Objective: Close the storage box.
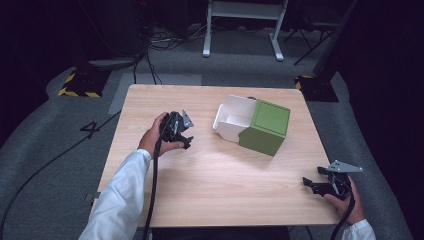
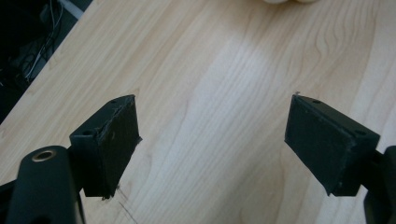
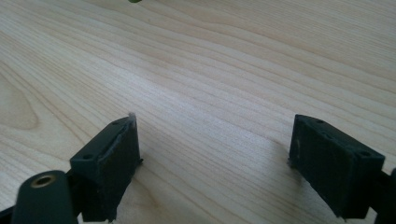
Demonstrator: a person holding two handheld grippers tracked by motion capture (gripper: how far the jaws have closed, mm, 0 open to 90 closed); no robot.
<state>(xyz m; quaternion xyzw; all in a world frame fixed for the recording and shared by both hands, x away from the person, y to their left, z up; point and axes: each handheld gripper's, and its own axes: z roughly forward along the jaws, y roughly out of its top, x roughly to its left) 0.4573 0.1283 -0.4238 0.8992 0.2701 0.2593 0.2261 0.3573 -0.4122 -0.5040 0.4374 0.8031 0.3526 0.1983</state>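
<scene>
On the light wooden worktop (image 1: 210,170) a person holds a gripper in each hand. The left forearm, in a white sleeve (image 1: 122,192), comes in from the bottom edge and angles up toward the middle left of the worktop. The left hand (image 1: 154,136) wraps around the left gripper (image 1: 176,128) from behind, with the tool turned toward the right, facing the box. A black cable (image 1: 152,192) hangs from it along the sleeve and off the front edge. In the left gripper view the two black fingers (image 2: 114,140) stand wide apart with bare wood grain between them, holding nothing, and a sliver of something white shows at the top edge.

The right hand (image 1: 350,202) sits at the front right corner of the worktop, with only the wrist and a bit of white cuff showing. It holds the right gripper (image 1: 327,182) low over the wood, pointing left across the worktop, with its grey three-cornered plate (image 1: 345,167) on top. In the right gripper view its fingers (image 3: 116,161) are also spread wide and empty, close to the surface.

A green box (image 1: 265,127) stands right of centre toward the far side, and a white open container (image 1: 235,120) touches its left side. The box is near the left gripper and well apart from the right one.
</scene>
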